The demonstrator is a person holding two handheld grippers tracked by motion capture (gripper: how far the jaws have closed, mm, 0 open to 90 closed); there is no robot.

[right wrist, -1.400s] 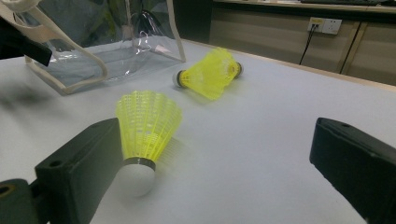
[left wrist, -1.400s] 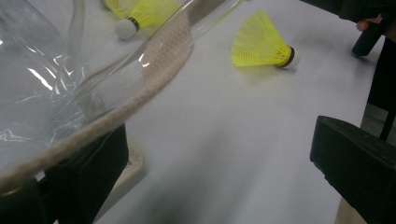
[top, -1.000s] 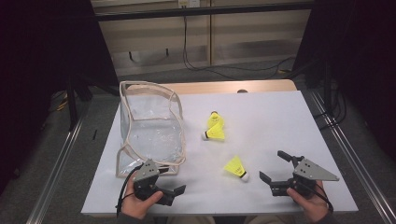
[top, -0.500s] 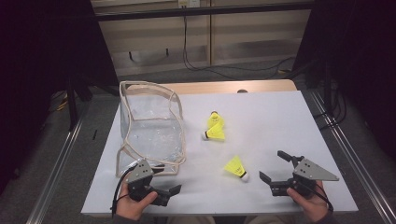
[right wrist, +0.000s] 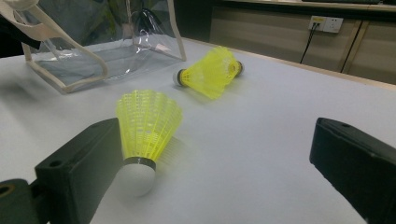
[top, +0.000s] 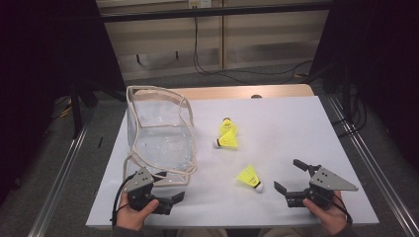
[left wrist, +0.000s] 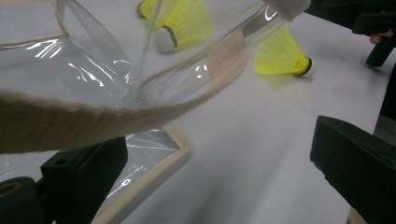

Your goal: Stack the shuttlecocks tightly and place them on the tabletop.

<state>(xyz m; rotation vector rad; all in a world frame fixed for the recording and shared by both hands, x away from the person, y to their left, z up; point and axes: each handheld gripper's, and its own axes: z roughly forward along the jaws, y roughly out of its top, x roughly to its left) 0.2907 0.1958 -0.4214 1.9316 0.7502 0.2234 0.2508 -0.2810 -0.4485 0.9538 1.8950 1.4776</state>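
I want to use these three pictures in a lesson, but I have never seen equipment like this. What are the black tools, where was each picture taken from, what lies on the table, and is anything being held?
A person sits at a white table and holds a hand tool in each hand: the left gripper and the right gripper. Each has two black jaws. One picture comes from a camera above the table; the other two from small cameras riding on the grippers. On the table stand a clear plastic bag with beige straps and three yellow shuttlecocks: a pair lying close together and a single shuttlecock near the right gripper. Both grippers are open, holding nothing. A beige strap hangs just ahead of the left gripper.
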